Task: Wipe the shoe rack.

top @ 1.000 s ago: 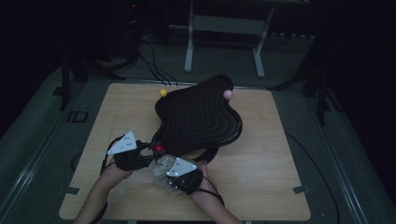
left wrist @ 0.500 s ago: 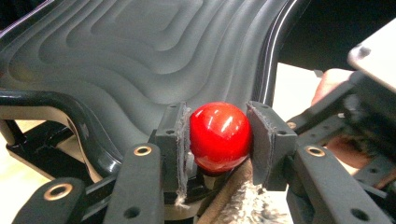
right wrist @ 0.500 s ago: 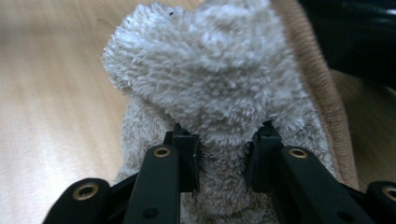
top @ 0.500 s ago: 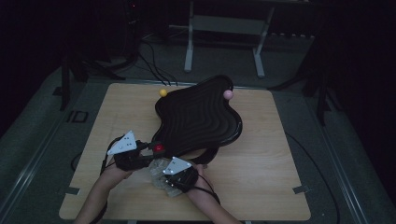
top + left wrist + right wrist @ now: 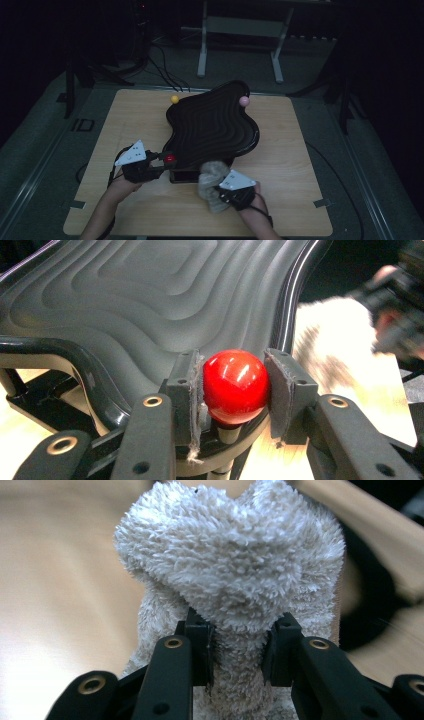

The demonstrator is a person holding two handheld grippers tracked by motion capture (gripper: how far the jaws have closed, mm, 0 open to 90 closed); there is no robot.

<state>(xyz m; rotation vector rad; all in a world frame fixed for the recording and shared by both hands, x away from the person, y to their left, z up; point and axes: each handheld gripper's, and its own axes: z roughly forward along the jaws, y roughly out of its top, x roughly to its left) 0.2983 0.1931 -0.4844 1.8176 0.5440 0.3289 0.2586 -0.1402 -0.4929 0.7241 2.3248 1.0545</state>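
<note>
Your left gripper (image 5: 235, 390) pinches a red ball (image 5: 235, 386) — hard, glossy, mirror-smooth — between frayed grey felt-like pads (image 5: 279, 390). The black tray (image 5: 150, 305) beside it looks like moulded plastic, satin with rippled ridges. Your right gripper (image 5: 239, 652) clamps a pale cloth (image 5: 235, 570) — fluffy terry, matt. The table (image 5: 300, 165) is light wood, smooth.

The tray (image 5: 212, 127) stands at the middle of the table (image 5: 300, 200). Two balls touch the tray's far rim, one (image 5: 174, 99) at its left end and one (image 5: 244, 101) at its right. A third ball (image 5: 170, 159) sits at the tray's near left corner, and the cloth (image 5: 210, 182) lies just before its near edge.
</note>
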